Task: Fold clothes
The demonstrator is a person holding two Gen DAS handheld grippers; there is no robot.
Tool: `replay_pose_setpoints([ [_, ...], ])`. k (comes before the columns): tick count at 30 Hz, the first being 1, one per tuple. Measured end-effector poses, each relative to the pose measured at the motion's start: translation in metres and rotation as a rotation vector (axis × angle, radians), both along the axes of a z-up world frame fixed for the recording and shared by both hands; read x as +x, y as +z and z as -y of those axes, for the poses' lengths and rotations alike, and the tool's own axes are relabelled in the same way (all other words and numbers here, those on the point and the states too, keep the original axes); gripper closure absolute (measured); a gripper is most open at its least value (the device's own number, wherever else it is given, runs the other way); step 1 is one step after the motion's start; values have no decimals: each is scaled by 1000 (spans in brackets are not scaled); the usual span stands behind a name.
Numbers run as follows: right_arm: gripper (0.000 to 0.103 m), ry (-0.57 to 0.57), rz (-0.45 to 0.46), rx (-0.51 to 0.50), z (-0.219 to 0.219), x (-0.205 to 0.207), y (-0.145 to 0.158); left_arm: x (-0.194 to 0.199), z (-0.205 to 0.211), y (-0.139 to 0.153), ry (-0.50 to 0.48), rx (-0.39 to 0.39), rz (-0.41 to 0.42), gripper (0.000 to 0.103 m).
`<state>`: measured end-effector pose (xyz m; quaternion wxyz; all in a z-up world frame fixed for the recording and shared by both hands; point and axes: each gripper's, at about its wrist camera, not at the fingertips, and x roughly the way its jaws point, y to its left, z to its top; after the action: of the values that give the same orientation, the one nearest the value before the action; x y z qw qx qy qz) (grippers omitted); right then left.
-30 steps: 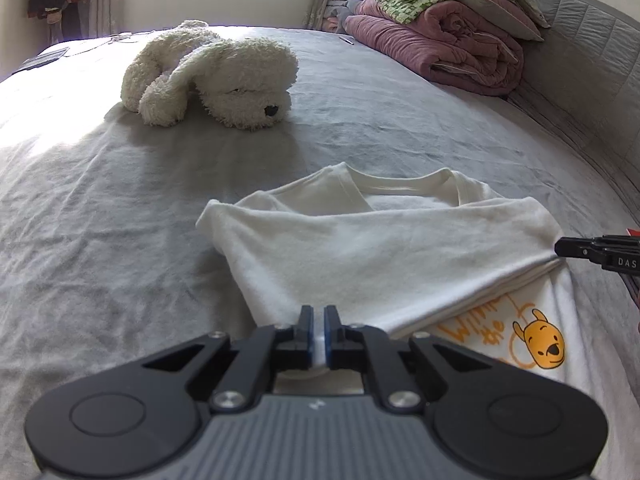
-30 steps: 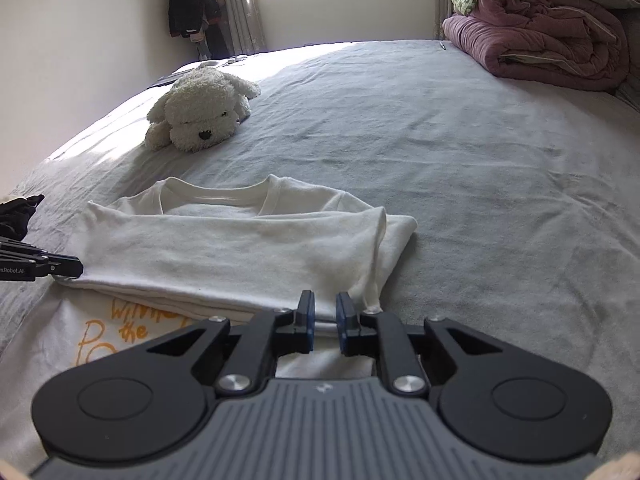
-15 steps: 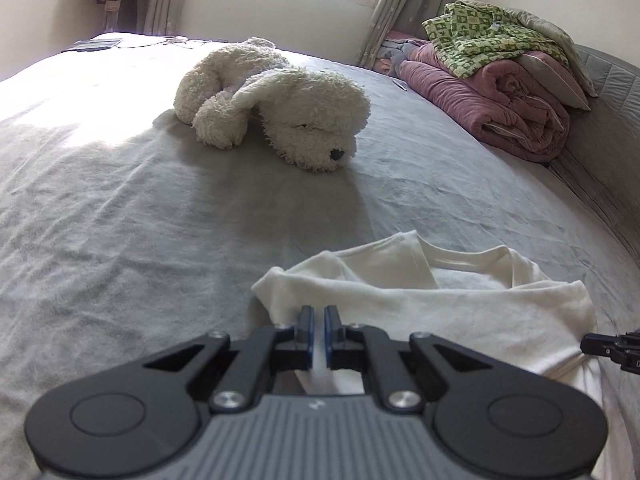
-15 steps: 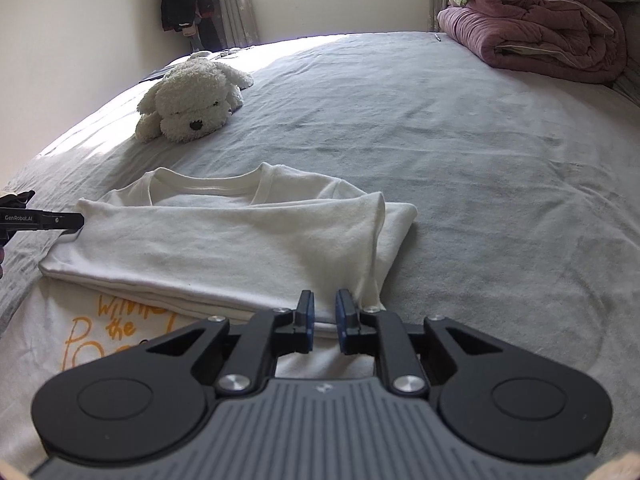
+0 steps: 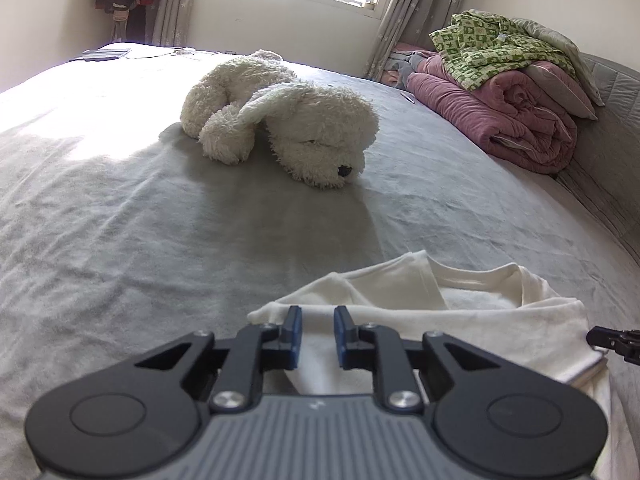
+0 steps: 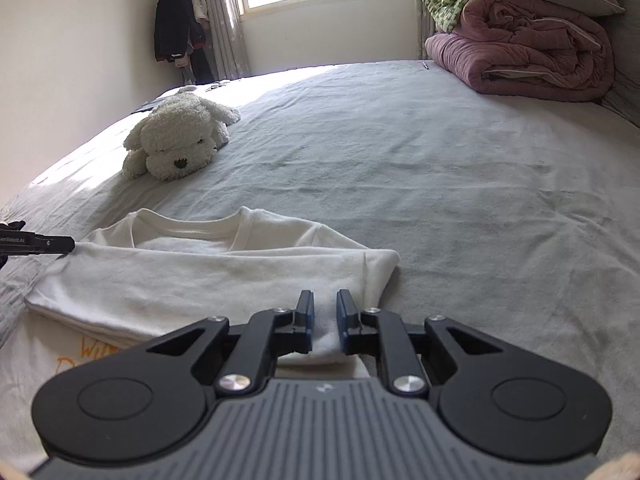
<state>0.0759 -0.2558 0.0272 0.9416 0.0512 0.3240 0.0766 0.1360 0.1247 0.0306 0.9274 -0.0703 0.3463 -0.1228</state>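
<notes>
Our left tool (image 5: 316,336) is opening, its blue-padded jaws parted with the cream cotton T-shirt (image 5: 460,320) lying slack in the gap, not pinched. Our right tool (image 6: 324,322) is opening too, the shirt's folded edge loose between its jaws. The T-shirt (image 6: 208,276) lies folded across on the grey bed sheet (image 6: 460,184), neckline away from us, orange print showing at the near hem. Farther off on the bed we see a fluffy white plush dog (image 5: 288,120), and at the headboard a rolled maroon quilt (image 6: 532,48) under a green checked blanket (image 5: 500,48).
</notes>
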Motion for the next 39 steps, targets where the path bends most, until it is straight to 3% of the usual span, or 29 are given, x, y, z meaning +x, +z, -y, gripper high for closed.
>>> replay_pose_setpoints([
  [1, 65, -13, -12, -6, 2, 1, -3, 1, 0, -2, 2, 4, -5, 86],
  [2, 60, -27, -25, -12, 4, 2, -6, 1, 0, -3, 3, 9, -9, 86],
  [5, 60, -44, -22, -4, 6, 0, -3, 3, -2, -5, 15, 6, -21, 86],
  [9, 60, -11, 51, 8, -2, -13, 13, 0, -7, 6, 35, -23, -4, 86],
  [12, 60, 39, 76, -5, -13, -19, 19, -8, 4, 12, -10, -22, 14, 86],
  [13, 65, 60, 69, -22, -17, -19, 17, -11, 8, 13, -30, -17, 19, 86],
  [14, 86, 74, 54, -34, -21, -18, 14, -15, 16, 11, -56, 0, 18, 86],
  [15, 95, 89, 39, -46, -25, -17, 11, -19, 23, 9, -82, 17, 17, 86],
  [16, 97, 103, 25, -56, -28, -17, 8, -23, 29, 7, -104, 38, 16, 86],
  [23, 100, 126, -19, -123, -39, -18, -7, -47, 53, -9, -176, 201, 51, 86],
  [25, 100, 118, -18, -125, -38, -19, -6, -52, 51, -7, -164, 200, 51, 86],
  [27, 91, 122, 6, -98, -42, -22, -2, -60, 55, 0, -174, 167, 71, 85],
  [32, 91, 196, 97, -1, -67, -31, 11, -75, 82, 11, -218, 129, 118, 85],
  [39, 90, 242, 31, -37, -96, -28, -14, -76, 107, -14, -206, 188, 66, 85],
])
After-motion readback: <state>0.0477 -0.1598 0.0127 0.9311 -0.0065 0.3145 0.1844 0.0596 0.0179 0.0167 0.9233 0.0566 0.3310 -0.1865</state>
